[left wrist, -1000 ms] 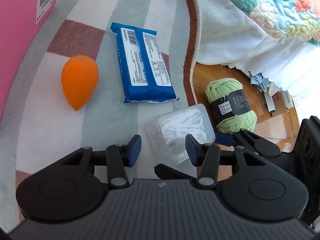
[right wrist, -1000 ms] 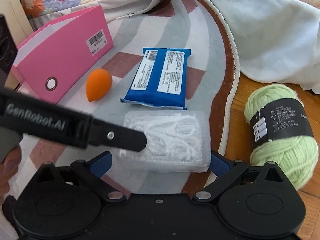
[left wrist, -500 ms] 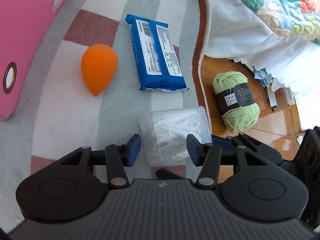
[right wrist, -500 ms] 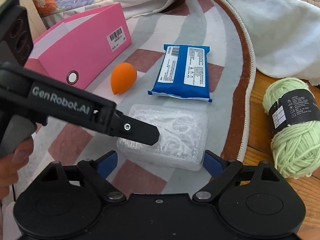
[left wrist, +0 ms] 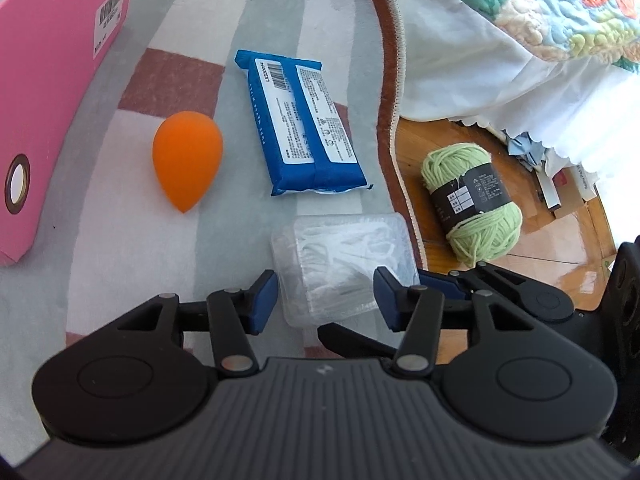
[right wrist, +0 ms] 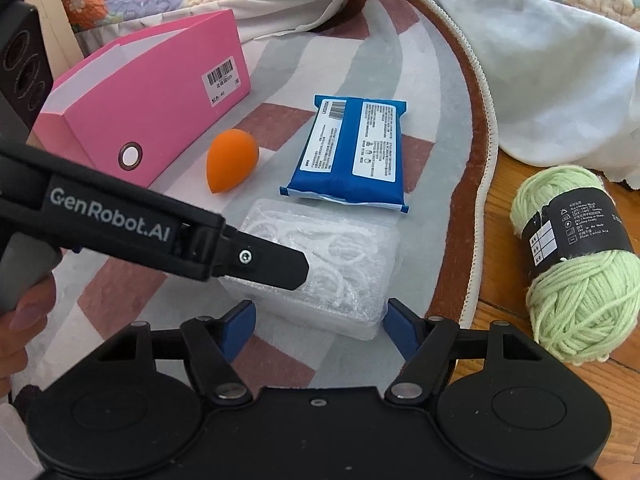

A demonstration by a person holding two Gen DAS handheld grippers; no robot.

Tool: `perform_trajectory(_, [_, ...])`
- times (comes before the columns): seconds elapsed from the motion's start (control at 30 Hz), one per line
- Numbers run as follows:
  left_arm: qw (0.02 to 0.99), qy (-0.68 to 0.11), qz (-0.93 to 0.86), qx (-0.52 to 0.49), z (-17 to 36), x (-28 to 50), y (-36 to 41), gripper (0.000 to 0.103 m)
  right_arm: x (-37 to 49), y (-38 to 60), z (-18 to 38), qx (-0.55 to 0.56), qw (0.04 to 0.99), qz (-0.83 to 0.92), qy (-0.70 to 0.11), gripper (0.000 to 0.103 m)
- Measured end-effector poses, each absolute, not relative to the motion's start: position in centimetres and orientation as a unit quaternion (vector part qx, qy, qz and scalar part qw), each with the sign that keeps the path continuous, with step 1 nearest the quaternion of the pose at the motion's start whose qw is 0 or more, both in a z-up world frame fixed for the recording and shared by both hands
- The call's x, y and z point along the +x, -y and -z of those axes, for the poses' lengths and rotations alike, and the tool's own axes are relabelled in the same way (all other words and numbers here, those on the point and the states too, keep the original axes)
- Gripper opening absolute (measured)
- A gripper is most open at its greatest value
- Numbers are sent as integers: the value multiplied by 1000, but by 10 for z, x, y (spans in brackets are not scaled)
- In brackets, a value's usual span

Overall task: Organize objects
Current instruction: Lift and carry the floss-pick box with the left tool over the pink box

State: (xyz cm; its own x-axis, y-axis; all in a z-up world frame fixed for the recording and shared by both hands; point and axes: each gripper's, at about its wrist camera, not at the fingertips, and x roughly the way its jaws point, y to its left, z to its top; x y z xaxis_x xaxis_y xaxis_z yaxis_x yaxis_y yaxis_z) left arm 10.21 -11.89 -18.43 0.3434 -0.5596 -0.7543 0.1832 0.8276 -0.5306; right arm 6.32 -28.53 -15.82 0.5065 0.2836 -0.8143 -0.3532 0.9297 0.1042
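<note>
A clear plastic box of white floss picks (left wrist: 344, 252) (right wrist: 340, 264) lies on the striped rug (left wrist: 132, 264). My left gripper (left wrist: 325, 300) hovers just above its near end, jaws apart, pads not pressing it. In the right wrist view one black left finger (right wrist: 276, 264) crosses over the box top. My right gripper (right wrist: 320, 330) straddles the box's near end. Its jaws are closing with the box between them, and the right pad sits close to the box corner. An orange teardrop sponge (left wrist: 186, 164), a blue wipes pack (left wrist: 304, 124) and a pink file box (right wrist: 152, 96) lie beyond.
A green yarn ball (left wrist: 472, 200) (right wrist: 576, 256) rests on the wooden floor, right of the rug's brown edge (left wrist: 394, 120). White bed skirt and a floral quilt (left wrist: 540, 8) hang at the right. A person's hand (right wrist: 24, 312) holds the left gripper's handle at the far left.
The right gripper's jaws have narrowed toward the floss box. The left gripper's jaws stand slightly wider than a second ago. The box has stayed on the rug.
</note>
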Motion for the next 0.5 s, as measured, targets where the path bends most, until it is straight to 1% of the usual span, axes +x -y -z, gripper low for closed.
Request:
perform_trajectory(0.2, [815,-522,211,-137,171,91,120,51,56,269,152,-50,868,-179,-460,72])
perform_trajectory(0.5, [806,-543,200,-127,153,83,101,51,45,250,140,-46,865,-185,-464,72])
